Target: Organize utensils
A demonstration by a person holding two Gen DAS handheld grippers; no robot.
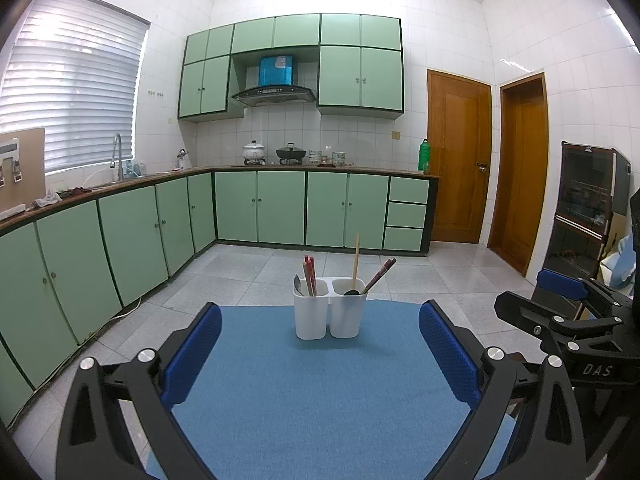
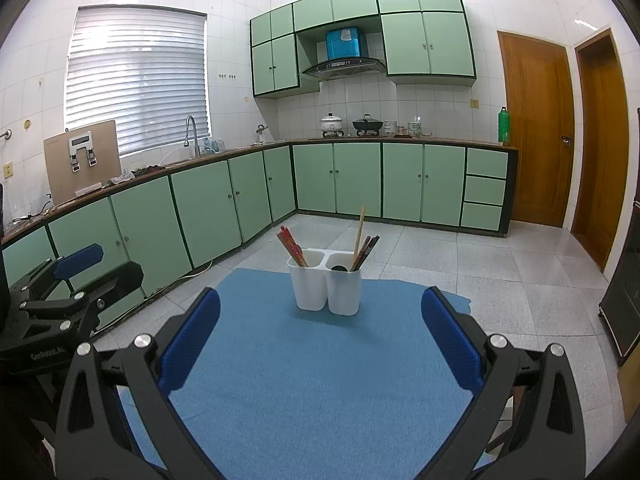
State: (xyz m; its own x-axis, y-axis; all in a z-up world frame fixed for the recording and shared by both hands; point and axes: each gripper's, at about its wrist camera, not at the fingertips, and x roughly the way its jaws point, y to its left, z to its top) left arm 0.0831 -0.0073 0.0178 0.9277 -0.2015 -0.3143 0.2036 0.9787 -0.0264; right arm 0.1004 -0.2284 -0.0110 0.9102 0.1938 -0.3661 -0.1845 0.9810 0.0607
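Standing straight ahead of both wide-open, empty devices, the left hand-held gripper [image 1: 320,344] and right hand-held gripper [image 2: 320,340], the white utensil holder [image 1: 330,312] is sitting on the blue mat [image 1: 312,392], utensils pointing upward, neither side clearly nearer.

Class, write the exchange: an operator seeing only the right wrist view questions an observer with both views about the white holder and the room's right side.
Operator: I see red chopsticks in the holder's left compartment. Anything else there?
Observer: Yes, a metal spoon stands beside them.
Operator: What is the dark thing at my right edge?
Observer: A glass-door cabinet with racks inside.
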